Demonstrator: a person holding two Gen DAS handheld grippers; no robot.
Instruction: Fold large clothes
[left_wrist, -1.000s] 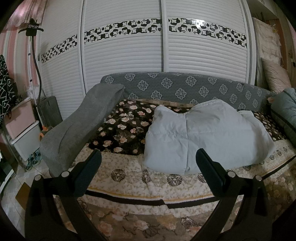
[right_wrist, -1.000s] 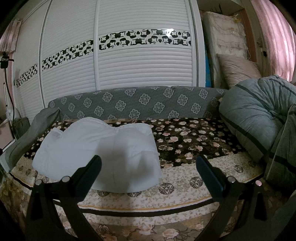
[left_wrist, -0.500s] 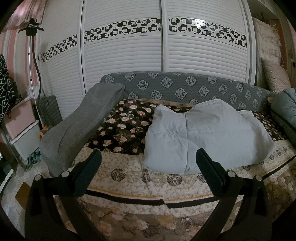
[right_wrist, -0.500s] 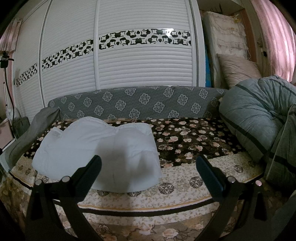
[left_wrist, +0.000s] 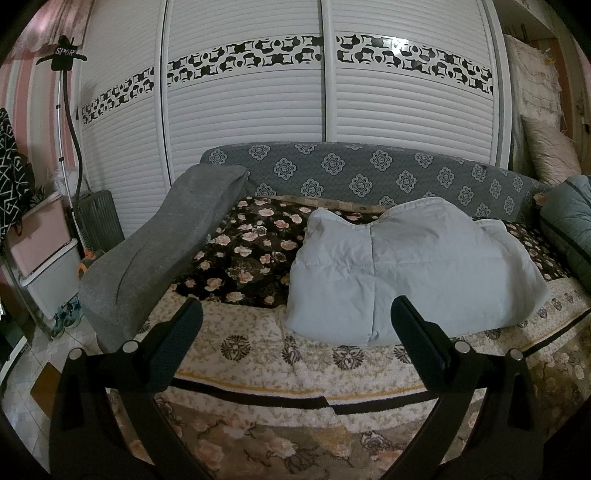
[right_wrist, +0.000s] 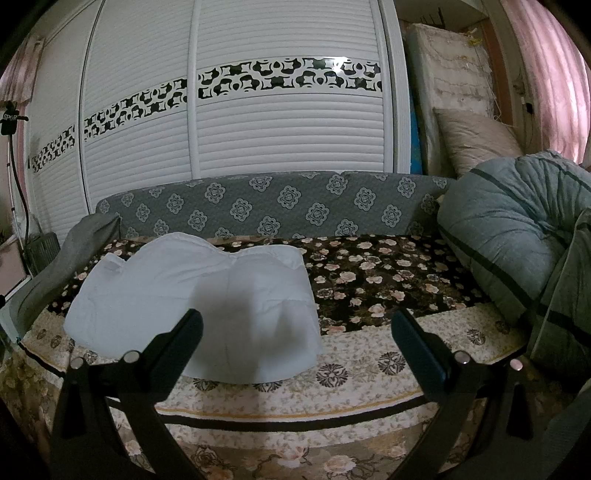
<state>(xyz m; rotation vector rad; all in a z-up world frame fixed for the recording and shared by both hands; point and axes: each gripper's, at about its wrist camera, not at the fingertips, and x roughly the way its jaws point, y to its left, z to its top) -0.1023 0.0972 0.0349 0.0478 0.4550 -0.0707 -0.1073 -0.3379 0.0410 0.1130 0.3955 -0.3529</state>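
While both tools hang above the bed edge, nothing is held.
Left gripper (left_wrist: 295, 314): jaws spread wide, empty, apart from the fabric; fingers cut off by the lower frame edge, hand holding it out of view.
Right gripper (right_wrist: 295, 317): jaws spread wide too, empty; base cut off at the bottom, holder not visible.
Garment: pale blue-white puffy quilted jacket (left_wrist: 406, 273) (right_wrist: 199, 299) lies bunched in a mound on the bed cover (left_wrist: 258, 354), front hem on the cream band, back part on the dark floral panel. Sleeves, collar, zipper: cannot make out, folded under or hidden in the bulk.
Position vs grippers: left view shows it ahead and right of centre, right fingertip overlapping its lower edge in the picture, contact not evident. Right view shows it ahead-left, left fingertip overlapping its hem; a dark shadow falls on its front.
Backrest (left_wrist: 369, 177): grey with medallion pattern, behind the jacket.
Grey blanket (left_wrist: 162, 247): draped over the left end, lower part hidden by the left finger.
Striped grey-green quilt (right_wrist: 517, 236): piled at the right end, cut off by the frame.
Wardrobe doors (right_wrist: 258, 122): white slatted, behind all.
Floor clutter at far left: bins, shoes, too distorted for detail.
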